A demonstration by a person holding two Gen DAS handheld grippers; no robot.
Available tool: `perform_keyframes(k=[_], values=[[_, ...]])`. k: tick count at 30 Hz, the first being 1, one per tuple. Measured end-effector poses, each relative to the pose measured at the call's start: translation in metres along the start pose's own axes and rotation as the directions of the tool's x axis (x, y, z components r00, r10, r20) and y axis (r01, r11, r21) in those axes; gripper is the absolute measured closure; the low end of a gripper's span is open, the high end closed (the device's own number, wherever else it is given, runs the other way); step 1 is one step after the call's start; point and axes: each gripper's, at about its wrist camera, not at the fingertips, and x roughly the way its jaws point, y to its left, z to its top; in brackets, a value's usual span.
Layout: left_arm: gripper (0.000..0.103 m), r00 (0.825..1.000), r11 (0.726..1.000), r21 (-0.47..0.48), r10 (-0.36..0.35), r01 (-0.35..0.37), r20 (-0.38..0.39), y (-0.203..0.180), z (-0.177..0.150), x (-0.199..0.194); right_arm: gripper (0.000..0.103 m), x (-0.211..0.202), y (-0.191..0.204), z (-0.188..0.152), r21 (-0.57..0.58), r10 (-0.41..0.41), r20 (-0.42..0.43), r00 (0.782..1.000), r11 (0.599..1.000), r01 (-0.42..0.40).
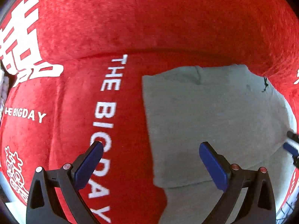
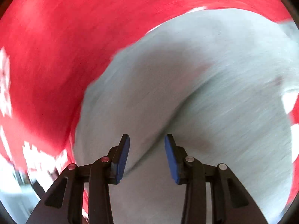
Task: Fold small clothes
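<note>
A pale grey small garment (image 1: 209, 115) lies flat on a red cloth-covered surface (image 1: 130, 22), with a straight left edge. My left gripper (image 1: 151, 147) is open and empty, hovering over that left edge, one finger over the red cloth and one over the garment. The other gripper's blue tip (image 1: 291, 147) shows at the garment's right side. In the right wrist view, which is blurred by motion, my right gripper (image 2: 147, 140) is open just above the grey garment (image 2: 214, 85), over a soft crease. Nothing is held between its pads.
The red cloth (image 2: 56, 46) bears white lettering "THE BIG DAY" (image 1: 104, 123) and large white characters (image 1: 20, 43) to the left. A pale floor strip shows at the lower left (image 2: 11, 186).
</note>
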Motion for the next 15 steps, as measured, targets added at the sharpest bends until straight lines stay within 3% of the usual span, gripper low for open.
perform_keyframes(k=[1, 3, 6, 10, 15], values=[[0.000, 1.000, 1.000, 0.003, 0.005, -0.005, -0.006, -0.003, -0.001, 0.003, 0.068, 0.002, -0.010, 0.010, 0.048, 0.030, 0.000, 1.000, 0.998, -0.030], [0.000, 0.999, 1.000, 0.009, 0.022, -0.022, -0.025, -0.008, -0.003, 0.009, 0.095, 0.002, -0.015, 0.020, 0.055, 0.046, 0.002, 0.999, 0.997, -0.046], [0.000, 0.998, 0.999, 0.017, 0.052, -0.051, -0.036, -0.012, -0.009, 0.017, 0.096, -0.002, -0.012, 0.019, -0.015, 0.019, 0.005, 1.000, 1.000, -0.019], [0.000, 0.998, 0.998, 0.010, 0.060, -0.060, -0.030, -0.016, -0.016, 0.019, 0.098, 0.001, -0.030, 0.015, 0.050, 0.037, -0.013, 0.999, 0.998, -0.037], [0.000, 0.996, 0.995, 0.055, 0.086, -0.084, -0.033, -0.026, -0.016, 0.008, 0.096, -0.009, -0.029, 0.012, 0.014, -0.018, -0.046, 0.999, 1.000, 0.018]])
